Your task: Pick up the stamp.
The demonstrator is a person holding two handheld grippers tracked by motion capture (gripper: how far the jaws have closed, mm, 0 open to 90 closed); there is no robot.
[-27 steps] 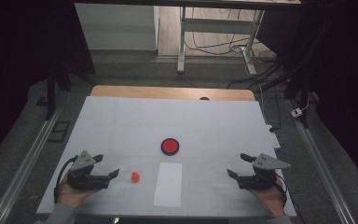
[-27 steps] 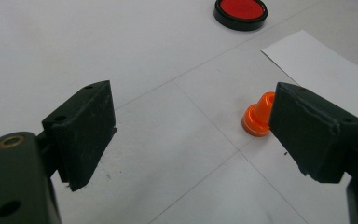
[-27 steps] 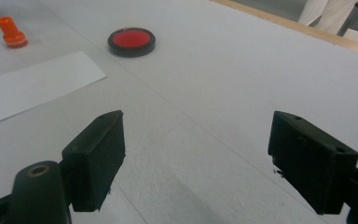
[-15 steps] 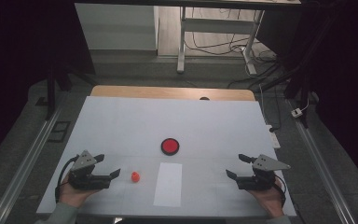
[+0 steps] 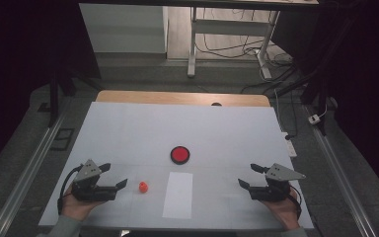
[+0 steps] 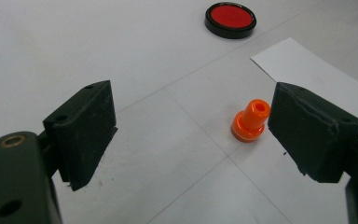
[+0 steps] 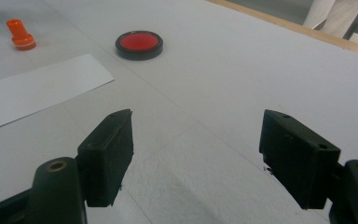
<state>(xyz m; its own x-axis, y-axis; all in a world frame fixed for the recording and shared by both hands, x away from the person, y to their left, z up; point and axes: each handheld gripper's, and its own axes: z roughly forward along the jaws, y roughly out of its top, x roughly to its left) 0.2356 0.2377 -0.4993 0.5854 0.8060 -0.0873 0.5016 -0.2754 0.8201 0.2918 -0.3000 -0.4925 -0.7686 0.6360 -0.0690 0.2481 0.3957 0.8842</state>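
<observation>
left gripper (image 5: 114, 176) jaws open, crept toward orange stamp (image 5: 143, 186) near tabletop's front edge | right gripper (image 5: 251, 176) jaws open, idle | likely pre-grasp

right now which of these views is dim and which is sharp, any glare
High view: dark surroundings, evenly lit table, no glare. Left gripper view: orange peg sharp, a soft sheen on the red disc. Right gripper view: near claw slightly soft, white paper bright but not blown out.
</observation>
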